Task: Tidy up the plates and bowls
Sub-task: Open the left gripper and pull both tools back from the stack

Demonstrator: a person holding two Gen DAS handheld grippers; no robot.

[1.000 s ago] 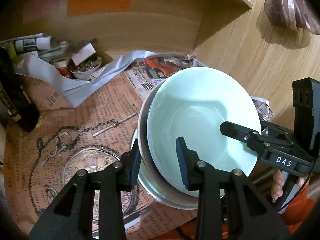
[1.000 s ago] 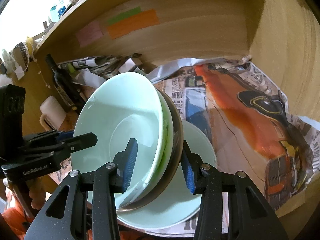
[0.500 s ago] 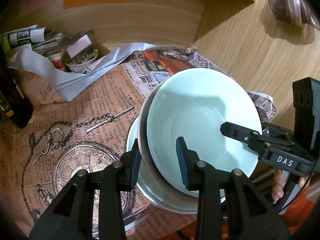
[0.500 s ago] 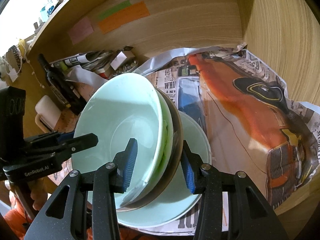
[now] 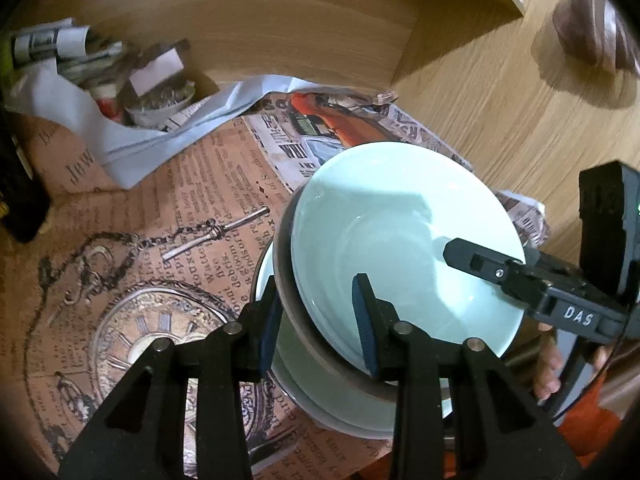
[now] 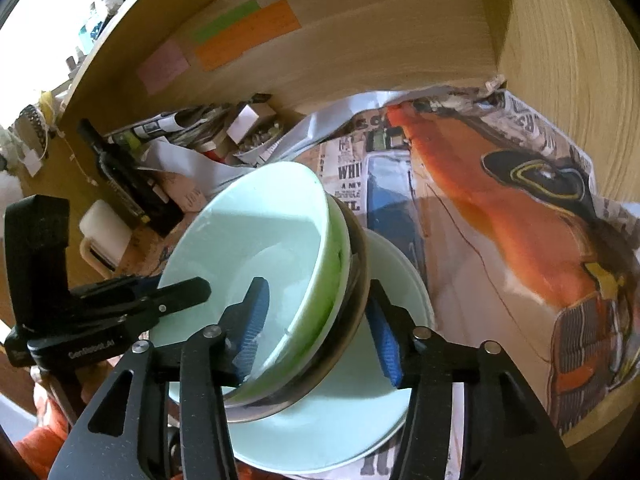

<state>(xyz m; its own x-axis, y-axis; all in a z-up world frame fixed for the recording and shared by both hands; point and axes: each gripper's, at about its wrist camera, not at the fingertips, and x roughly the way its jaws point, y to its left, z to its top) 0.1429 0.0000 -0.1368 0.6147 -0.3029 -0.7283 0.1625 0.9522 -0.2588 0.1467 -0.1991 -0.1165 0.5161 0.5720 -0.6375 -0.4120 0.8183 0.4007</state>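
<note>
Between the fingers of the left gripper [image 5: 318,322], narrowly spread, sits the near rim of a tilted stack: a pale green bowl [image 5: 400,248] nested in a dark brown bowl [image 5: 296,312]. The left pad lies against the brown bowl's outer wall and the right pad reaches inside the green bowl, pinching both.

The right gripper [image 6: 320,332] straddles the opposite rim of the same stack. Its jaws have just been opening; the left pad stands inside the green bowl and the right pad stands just off the brown bowl's outside, so its hold looks loosened.

Under the stack lies a pale green plate [image 6: 352,420] on newspaper [image 6: 500,216], at the front edge of a wooden shelf [image 6: 400,32].

To the right, the newspaper lies bare up to the side wall. At the back left corner stand a dark bottle [image 6: 120,176] and a small dish of clutter [image 5: 160,100].
</note>
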